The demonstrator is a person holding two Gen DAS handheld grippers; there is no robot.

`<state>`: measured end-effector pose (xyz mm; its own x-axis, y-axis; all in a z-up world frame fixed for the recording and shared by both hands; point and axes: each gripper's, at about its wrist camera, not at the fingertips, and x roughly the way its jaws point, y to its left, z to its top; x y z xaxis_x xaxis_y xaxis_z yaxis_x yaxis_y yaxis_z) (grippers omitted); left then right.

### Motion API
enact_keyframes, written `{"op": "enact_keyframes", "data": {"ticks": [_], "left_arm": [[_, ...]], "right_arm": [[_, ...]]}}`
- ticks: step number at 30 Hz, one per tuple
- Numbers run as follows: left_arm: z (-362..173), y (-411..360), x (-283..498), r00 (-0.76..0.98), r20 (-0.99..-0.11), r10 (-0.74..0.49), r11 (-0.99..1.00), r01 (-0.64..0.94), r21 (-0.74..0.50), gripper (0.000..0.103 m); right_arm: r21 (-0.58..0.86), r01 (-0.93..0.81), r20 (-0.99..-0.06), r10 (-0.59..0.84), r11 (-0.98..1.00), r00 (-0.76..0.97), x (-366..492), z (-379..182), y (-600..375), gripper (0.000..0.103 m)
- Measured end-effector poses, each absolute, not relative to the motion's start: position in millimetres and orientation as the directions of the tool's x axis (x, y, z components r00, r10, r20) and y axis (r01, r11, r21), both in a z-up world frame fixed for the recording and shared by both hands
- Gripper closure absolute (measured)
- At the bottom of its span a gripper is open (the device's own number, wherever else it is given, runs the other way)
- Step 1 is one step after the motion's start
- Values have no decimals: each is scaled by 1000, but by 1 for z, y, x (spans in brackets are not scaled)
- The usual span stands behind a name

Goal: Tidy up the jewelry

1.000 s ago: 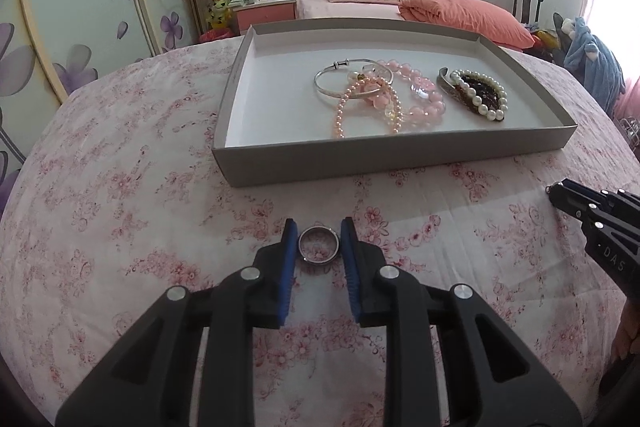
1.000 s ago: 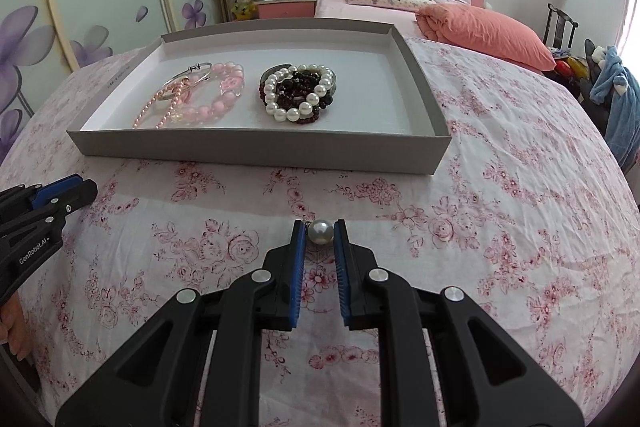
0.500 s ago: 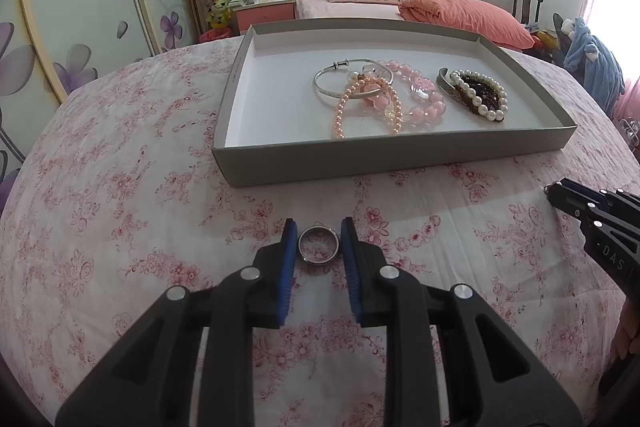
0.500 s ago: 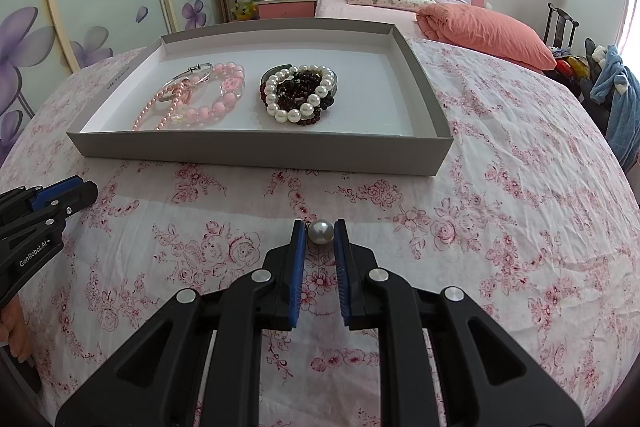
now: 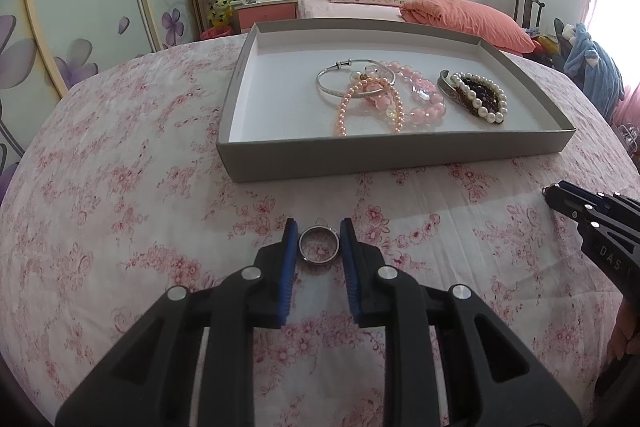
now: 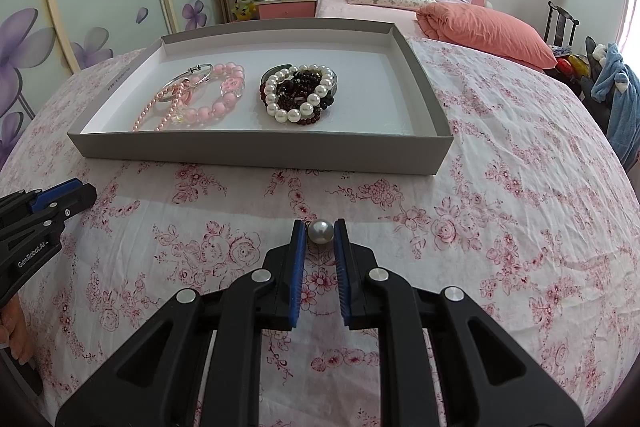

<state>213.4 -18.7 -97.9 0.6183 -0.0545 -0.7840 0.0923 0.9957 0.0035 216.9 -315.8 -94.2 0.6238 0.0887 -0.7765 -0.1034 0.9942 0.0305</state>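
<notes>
My left gripper [image 5: 319, 233] is shut on a silver ring [image 5: 319, 245], held just above the floral cloth in front of the grey tray [image 5: 360, 159]. My right gripper [image 6: 320, 227] is shut on a pearl piece [image 6: 320, 231], also in front of the tray [image 6: 256, 149]. The tray holds a silver bangle [image 5: 340, 77], pink bead bracelets [image 5: 416, 99] and a pearl and dark bead pile [image 5: 480, 99]. The right gripper shows at the right edge of the left wrist view [image 5: 560, 197]; the left gripper shows at the left edge of the right wrist view [image 6: 80, 189].
The table is covered with a pink floral cloth [image 5: 120, 187]. Behind it stand a bed with an orange duvet [image 5: 468, 19], a pink nightstand [image 5: 266, 11] and wardrobe doors with purple flowers [image 5: 80, 27]. A chair with blue clothing [image 5: 592, 67] is at the right.
The tray looks slightly nearer in both views, so both grippers have edged forward. Both grips are unchanged.
</notes>
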Motion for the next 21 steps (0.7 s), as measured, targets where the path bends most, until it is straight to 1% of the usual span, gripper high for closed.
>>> {"op": "enact_keyframes", "data": {"ticks": [3,6,8,10,18,21], "left_arm": [[-98,-19,204,619,-784,-52,996,94,9,81],[-97,-19,194,612,-789,-60,995,101,3,81],[-95,-15,191,596,-797,-92,994,97,-42,81],[-93,-13,188,594,-795,-120,992,94,-79,81],[-72,-16,170,685,-717,-130,991,118,-67,81],[-72,-14,169,687,-713,-143,989,120,-83,81]], "right_arm": [[28,-114,-781,93,993,617,211,-94,-313,89],[79,-135,-800,144,988,583,205,-93,-314,91],[105,-142,-799,169,984,577,202,-92,-313,97],[106,-146,-788,173,984,591,198,-91,-310,97],[94,-140,-773,161,986,613,193,-88,-314,98],[99,-139,-772,164,985,614,192,-90,-318,97]]}}
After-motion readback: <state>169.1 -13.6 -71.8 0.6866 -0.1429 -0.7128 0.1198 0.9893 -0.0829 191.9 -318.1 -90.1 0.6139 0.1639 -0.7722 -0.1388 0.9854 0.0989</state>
